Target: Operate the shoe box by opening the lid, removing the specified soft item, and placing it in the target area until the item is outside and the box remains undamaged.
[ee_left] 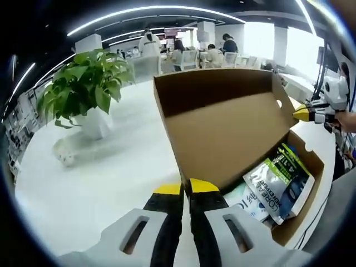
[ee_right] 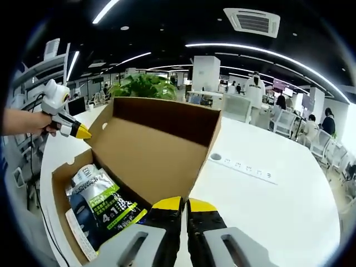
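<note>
Lid (ee_left: 222, 128) is seen already raised, standing up from the back edge of the shoe box (ee_left: 303, 167) on the white table (ee_left: 111, 178). The soft item, a printed pouch (ee_left: 278, 186), lies inside the box on top of paler packs, not yet taken out.

Left gripper (ee_left: 186, 188): jaws drawn together at the lid's lower corner. Right gripper (ee_right: 181, 204): jaws likewise drawn together at the opposite lower corner. Whether cardboard is pinched between either pair cannot be told.

Step in hand, as judged: lid to be kept back while the pouch is reached.
- One gripper is best kept steadying the lid lightly, without creasing the hinge fold.
- The other should be opened and brought down over the pouch's free upper edge, clear of the box wall.
- The pouch is best lifted straight up, so the side flap is not snagged.

Hard to make out:
- The box's near wall is cut off by the jaws in the right gripper view.
- How many packs lie under the pouch is hidden.
- A small pale object by the potted plant (ee_left: 83, 83) is too blurred to name.
- The target area is not identifiable.
</note>
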`<state>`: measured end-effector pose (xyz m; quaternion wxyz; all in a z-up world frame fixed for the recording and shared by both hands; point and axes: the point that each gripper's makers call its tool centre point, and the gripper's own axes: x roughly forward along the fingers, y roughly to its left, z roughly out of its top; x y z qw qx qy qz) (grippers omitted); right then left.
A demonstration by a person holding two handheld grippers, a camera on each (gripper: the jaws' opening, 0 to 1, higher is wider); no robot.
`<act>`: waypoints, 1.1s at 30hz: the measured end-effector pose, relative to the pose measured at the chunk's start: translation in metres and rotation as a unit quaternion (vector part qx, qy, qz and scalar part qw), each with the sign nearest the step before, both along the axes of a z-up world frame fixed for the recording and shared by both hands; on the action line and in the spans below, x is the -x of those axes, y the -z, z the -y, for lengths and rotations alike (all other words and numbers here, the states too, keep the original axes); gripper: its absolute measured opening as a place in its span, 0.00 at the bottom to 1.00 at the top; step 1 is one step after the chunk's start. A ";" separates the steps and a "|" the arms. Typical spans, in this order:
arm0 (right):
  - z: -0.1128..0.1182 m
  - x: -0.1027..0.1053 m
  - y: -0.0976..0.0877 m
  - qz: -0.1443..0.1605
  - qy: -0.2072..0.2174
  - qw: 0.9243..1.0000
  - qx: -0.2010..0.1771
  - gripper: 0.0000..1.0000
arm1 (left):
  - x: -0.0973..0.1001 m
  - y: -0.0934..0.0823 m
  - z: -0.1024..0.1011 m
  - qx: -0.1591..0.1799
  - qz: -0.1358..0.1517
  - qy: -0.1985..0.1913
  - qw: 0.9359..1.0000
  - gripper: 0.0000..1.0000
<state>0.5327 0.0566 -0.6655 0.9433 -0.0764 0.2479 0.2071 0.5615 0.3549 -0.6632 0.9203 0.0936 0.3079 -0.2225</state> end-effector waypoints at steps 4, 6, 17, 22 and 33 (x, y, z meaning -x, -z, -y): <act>0.000 -0.002 0.000 -0.003 0.001 1.000 -0.002 0.00 | -0.002 0.000 0.000 0.004 -0.002 -0.003 1.000 0.02; 0.000 -0.002 0.000 -0.005 0.002 1.000 -0.003 0.00 | -0.003 0.000 0.000 0.004 -0.002 -0.004 1.000 0.02; 0.001 -0.010 0.003 -0.016 0.012 1.000 -0.016 0.00 | -0.008 0.002 0.000 0.012 -0.006 -0.010 1.000 0.02; 0.001 -0.013 0.005 -0.022 0.014 0.999 -0.018 0.00 | -0.014 0.004 0.000 0.014 -0.009 -0.011 1.000 0.02; 0.002 -0.019 0.010 -0.038 0.027 0.998 -0.029 0.00 | -0.019 0.008 0.001 0.021 -0.016 -0.017 1.000 0.02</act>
